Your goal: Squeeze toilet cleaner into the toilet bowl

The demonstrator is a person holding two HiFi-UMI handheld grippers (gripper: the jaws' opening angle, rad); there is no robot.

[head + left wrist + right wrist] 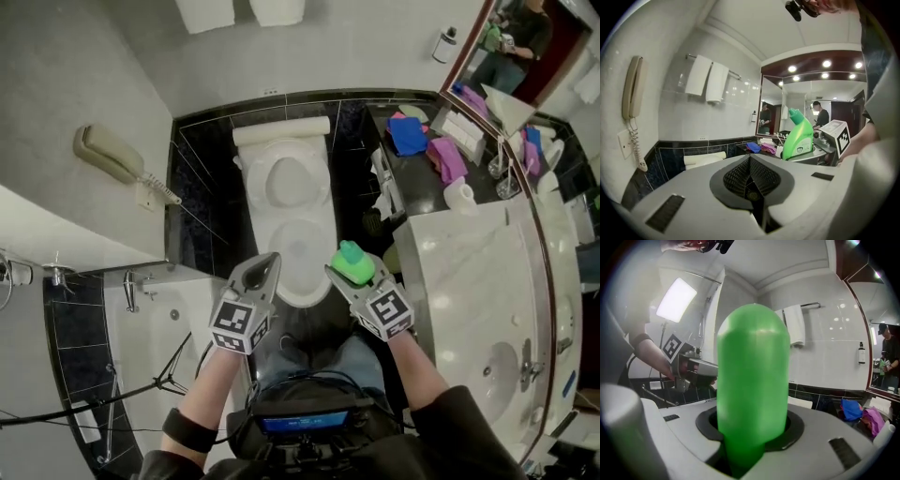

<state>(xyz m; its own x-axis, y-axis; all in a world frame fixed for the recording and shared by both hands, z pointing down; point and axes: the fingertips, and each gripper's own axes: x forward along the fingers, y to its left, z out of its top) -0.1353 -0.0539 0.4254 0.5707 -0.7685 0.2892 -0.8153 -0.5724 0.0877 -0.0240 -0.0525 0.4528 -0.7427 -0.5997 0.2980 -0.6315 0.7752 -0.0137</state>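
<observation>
A green toilet cleaner bottle [354,264] stands upright between the jaws of my right gripper [352,274], which is shut on it. In the right gripper view the bottle [752,380] fills the middle and hides the fingertips. My left gripper [262,275] is shut with nothing in it and is held level beside the right one. Both hover over the near rim of the white toilet [292,220], whose lid is up and bowl [302,251] is uncovered. From the left gripper view, the bottle [798,136] shows its angled teal cap.
A marble counter [478,272] with a sink [497,370] runs along the right, bearing blue and pink cloths [427,145] and a paper roll [459,195]. A wall phone [117,159] hangs at the left above a bathtub [159,319]. Towels [707,77] hang behind the toilet.
</observation>
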